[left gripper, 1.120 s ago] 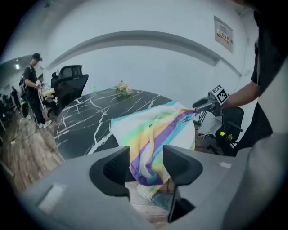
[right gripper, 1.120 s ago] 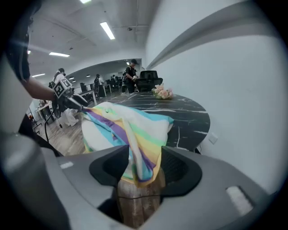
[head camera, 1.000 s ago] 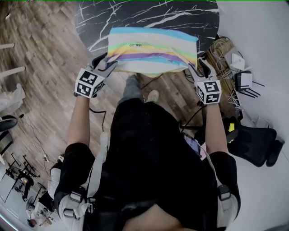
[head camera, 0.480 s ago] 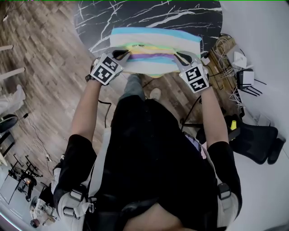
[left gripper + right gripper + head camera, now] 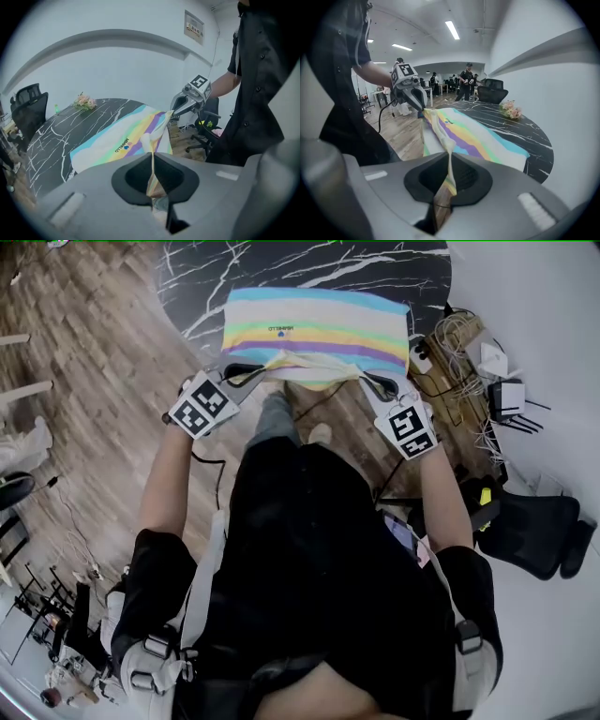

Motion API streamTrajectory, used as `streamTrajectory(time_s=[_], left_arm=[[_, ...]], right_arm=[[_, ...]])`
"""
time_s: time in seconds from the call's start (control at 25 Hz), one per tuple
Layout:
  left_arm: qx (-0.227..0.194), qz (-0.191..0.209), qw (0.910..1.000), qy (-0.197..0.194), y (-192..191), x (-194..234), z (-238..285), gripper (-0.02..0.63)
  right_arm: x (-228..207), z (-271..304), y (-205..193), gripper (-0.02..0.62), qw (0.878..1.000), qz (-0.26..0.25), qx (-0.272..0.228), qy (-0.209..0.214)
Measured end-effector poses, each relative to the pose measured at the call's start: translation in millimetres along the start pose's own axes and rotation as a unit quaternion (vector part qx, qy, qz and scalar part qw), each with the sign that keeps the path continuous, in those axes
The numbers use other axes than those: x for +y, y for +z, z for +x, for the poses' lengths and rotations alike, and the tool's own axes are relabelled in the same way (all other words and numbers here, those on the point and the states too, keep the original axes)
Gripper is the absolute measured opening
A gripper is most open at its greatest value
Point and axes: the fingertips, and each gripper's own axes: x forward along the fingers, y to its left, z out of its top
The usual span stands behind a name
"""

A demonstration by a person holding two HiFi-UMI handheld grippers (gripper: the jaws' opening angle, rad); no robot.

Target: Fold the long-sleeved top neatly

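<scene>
A person stands at a black, white-veined, marble-look round surface (image 5: 192, 282) and grips the near edge of a rainbow-striped long-sleeved top (image 5: 314, 329) with a left gripper (image 5: 242, 373) and a right gripper (image 5: 373, 382). A second ago the two grippers stood wide apart at the outer corners of that edge with their fingers spread. Half a second ago they had come inward over the cloth. Now both have drawn back toward the person. The fingers of each have just been closing and are clamped on a thin pinch of the striped fabric, as each gripper view shows. The near edge has risen off the surface and stretches between the two grippers just above the near rim. The rest of the top lies flat in a broad rectangle on the surface, with its small printed logo facing up. A small bunch of pink flowers (image 5: 84, 101) sits at the far side of the surface, well apart from the top. A wooden plank floor (image 5: 84, 362) lies around the surface.
</scene>
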Motion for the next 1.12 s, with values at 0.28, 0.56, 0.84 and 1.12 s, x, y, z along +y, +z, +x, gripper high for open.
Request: streamTrajectory(time_s=[0.28,0.56,0.84,1.12], left_arm=[[0.018,0.003,0.9995,0.024,-20.6,-32.9,-4.3,0.022],[0.021,-0.046,0.9980,0.037,-43.3,-42.9,-12.7,0.181],[-0.009,-0.118,0.9877,0.103,-48.0,3.0,-31.8,0.181],[-0.022,-0.215,0.9629,0.161,-57.3,44.0,-45.2,0.181]], right_arm=[[36.6,-8.1,-19.5,0.027,1.000,-0.024,0.010,0.008],[55.6,-12.6,-48.8,0.156,0.997,-0.029,0.054,0.041],[14.5,-11.3,-27.9,0.156,0.999,0.006,0.035,0.009],[-17.3,27.8,29.6,0.156,1.000,-0.006,0.010,0.016]])
